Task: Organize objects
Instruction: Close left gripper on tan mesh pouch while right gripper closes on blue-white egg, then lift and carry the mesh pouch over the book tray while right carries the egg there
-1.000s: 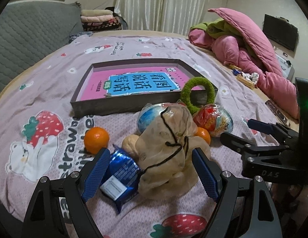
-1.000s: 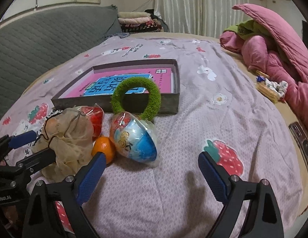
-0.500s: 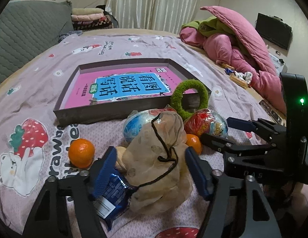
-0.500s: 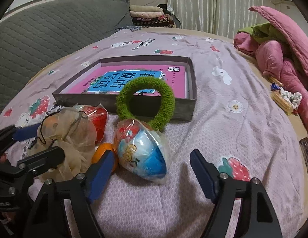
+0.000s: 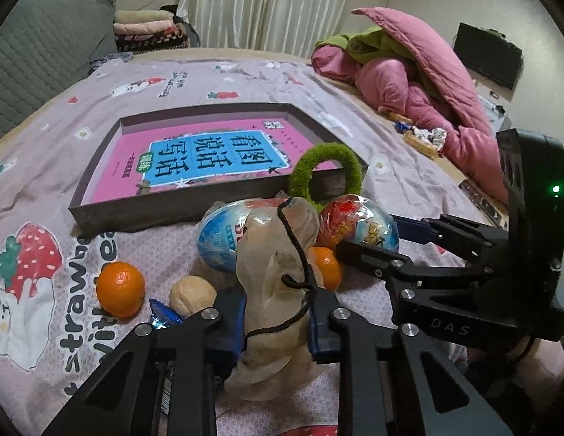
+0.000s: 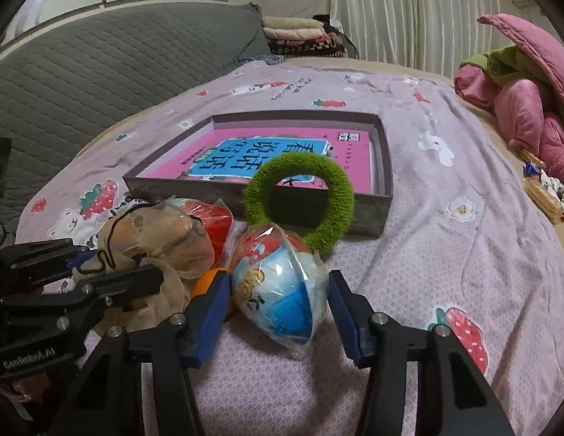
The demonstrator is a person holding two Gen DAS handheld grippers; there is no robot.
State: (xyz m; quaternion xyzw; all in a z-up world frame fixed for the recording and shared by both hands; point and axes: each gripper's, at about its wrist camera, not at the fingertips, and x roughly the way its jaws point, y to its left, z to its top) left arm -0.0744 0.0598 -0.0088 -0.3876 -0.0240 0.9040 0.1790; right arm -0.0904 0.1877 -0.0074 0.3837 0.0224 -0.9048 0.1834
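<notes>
One book [image 5: 209, 160] in box [image 5: 136, 207] | left fingers [image 5: 231, 321] pinching pouch [image 5: 278, 276] | right fingers [image 6: 209, 309] spread

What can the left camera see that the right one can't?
Only the left view shows a loose orange, a walnut, a blue wrapper and a black screen.

Only the right view shows the grey headboard at length.

Both show the box with the pink book, the green ring, the mesh bag squeezed by the left gripper, and the wrapped ball between the right gripper pads.
</notes>
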